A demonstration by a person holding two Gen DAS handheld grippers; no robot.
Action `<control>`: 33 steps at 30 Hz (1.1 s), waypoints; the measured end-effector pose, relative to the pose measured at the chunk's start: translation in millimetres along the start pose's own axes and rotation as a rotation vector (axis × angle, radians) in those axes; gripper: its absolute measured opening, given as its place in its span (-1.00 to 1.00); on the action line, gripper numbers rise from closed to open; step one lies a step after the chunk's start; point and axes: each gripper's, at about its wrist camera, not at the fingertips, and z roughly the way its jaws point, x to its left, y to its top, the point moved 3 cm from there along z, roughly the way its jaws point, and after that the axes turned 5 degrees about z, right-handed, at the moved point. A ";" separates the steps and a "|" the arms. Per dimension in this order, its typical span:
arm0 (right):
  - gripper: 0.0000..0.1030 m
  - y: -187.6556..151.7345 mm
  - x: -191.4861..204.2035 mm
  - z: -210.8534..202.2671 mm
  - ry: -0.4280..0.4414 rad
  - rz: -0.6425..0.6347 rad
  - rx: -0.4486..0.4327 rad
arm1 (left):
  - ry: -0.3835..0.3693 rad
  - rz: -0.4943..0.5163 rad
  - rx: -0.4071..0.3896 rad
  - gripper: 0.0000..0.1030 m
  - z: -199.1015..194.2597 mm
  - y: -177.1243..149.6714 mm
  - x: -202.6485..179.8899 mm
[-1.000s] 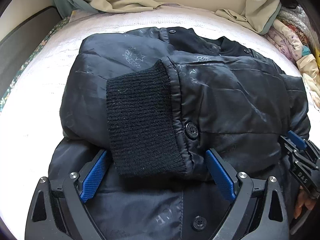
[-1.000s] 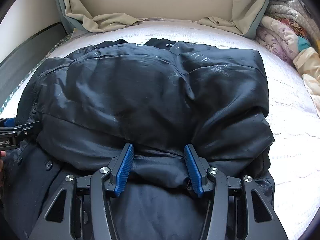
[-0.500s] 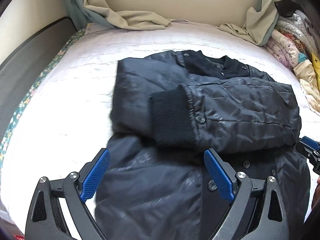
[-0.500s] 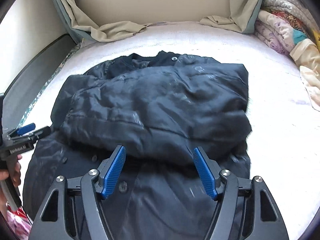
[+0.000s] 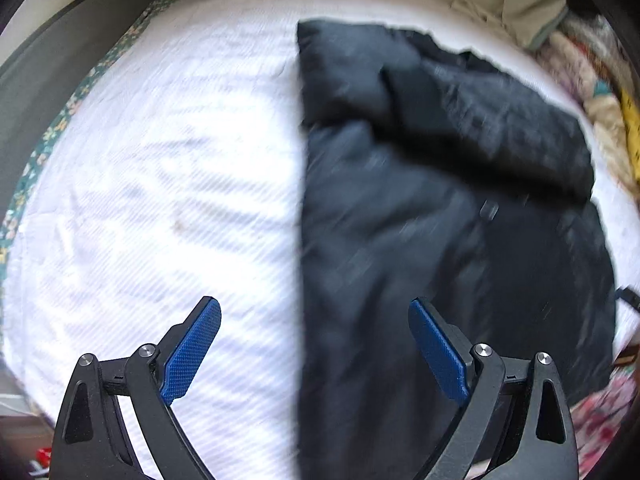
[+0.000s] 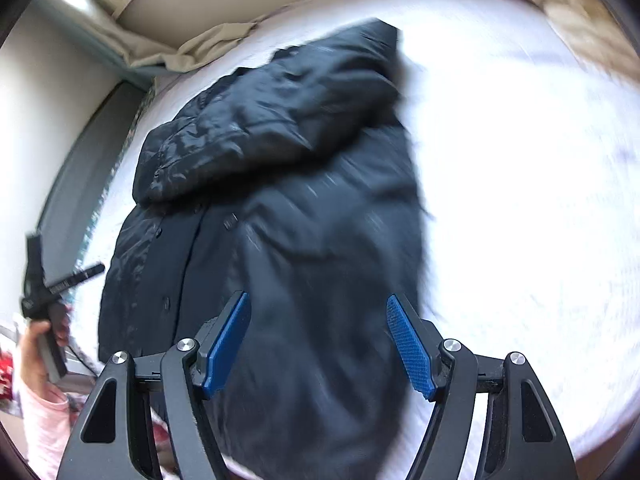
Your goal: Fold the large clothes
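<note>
Both the left gripper (image 5: 314, 354) and right gripper (image 6: 318, 346) hang wide and empty above the jacket (image 5: 440, 200), whose puffy folded sleeves could spring open on the bed (image 5: 160, 160).

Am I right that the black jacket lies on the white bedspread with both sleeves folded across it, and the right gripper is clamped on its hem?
Not quite. The right gripper is not clamped on anything: the right wrist view shows its blue pads standing apart above the black jacket, gripping no fabric. The rest holds: the jacket lies on the white bedspread with sleeves folded across it.
</note>
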 end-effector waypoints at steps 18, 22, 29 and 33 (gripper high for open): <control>0.26 -70.5 -21.1 32.4 0.258 0.182 0.216 | -0.450 -0.060 0.188 -0.08 32.3 -77.9 -3.6; -0.48 -71.1 -15.6 37.9 0.304 0.189 0.245 | -0.534 -0.088 0.189 -0.46 26.8 -84.8 -1.6; -0.76 -59.0 -14.1 6.3 0.391 0.164 0.171 | -0.616 -0.139 0.105 -0.52 0.4 -94.0 -3.5; -0.77 -57.4 -24.3 -13.9 0.402 0.178 0.130 | -0.672 -0.145 0.065 -0.53 -15.5 -109.6 -17.8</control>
